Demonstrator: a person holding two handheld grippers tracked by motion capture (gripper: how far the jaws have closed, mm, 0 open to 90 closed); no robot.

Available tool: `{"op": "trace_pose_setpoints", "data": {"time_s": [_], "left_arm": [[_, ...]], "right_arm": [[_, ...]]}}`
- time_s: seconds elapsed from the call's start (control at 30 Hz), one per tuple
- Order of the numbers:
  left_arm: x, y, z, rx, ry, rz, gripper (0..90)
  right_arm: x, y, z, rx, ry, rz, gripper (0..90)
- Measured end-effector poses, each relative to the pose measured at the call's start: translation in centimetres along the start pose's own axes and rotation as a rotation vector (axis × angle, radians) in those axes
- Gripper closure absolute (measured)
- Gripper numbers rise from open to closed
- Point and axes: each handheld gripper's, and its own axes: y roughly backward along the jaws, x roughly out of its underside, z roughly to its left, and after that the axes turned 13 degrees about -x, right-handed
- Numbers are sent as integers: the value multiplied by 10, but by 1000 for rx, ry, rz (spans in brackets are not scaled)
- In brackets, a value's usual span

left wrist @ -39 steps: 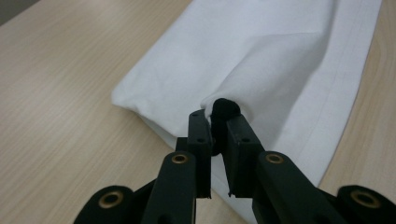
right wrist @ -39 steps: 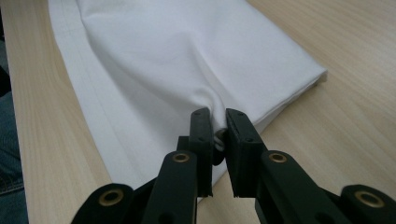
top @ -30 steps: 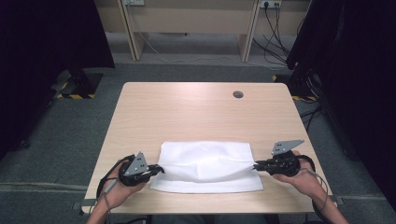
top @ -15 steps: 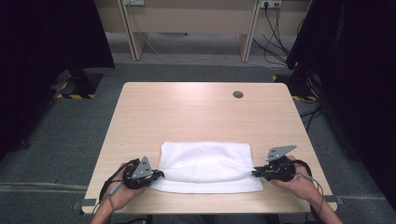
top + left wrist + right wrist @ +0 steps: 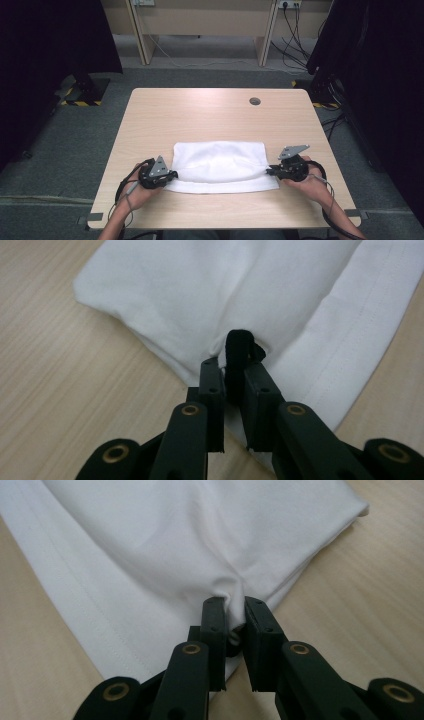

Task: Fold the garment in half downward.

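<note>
The folded cloth (image 5: 220,165) lies on the table (image 5: 210,115), in its near half, roughly centred between the side edges. The left gripper (image 5: 172,176) sits at the cloth's left edge, the right gripper (image 5: 268,171) at its right edge — each touching the fabric. Beyond the cloth, towards the table's far right, sits a round hole (image 5: 255,101) — well apart from it.

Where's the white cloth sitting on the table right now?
In the high view the white cloth lies folded on the near half of the table, roughly centred, between the left gripper and the right gripper, each pinching one end.
</note>
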Motion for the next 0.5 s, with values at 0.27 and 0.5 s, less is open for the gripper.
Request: {"op": "trace_pose_setpoints", "data": {"time_s": [0.27,0.5], "left_arm": [[-9,-17,16,-21,22,12,798],[-15,-29,26,-36,53,13,797]], "right_arm": [[-17,-8,-21,50,-13,-2,804],[-28,-15,-37,87,-39,-10,791]]}}
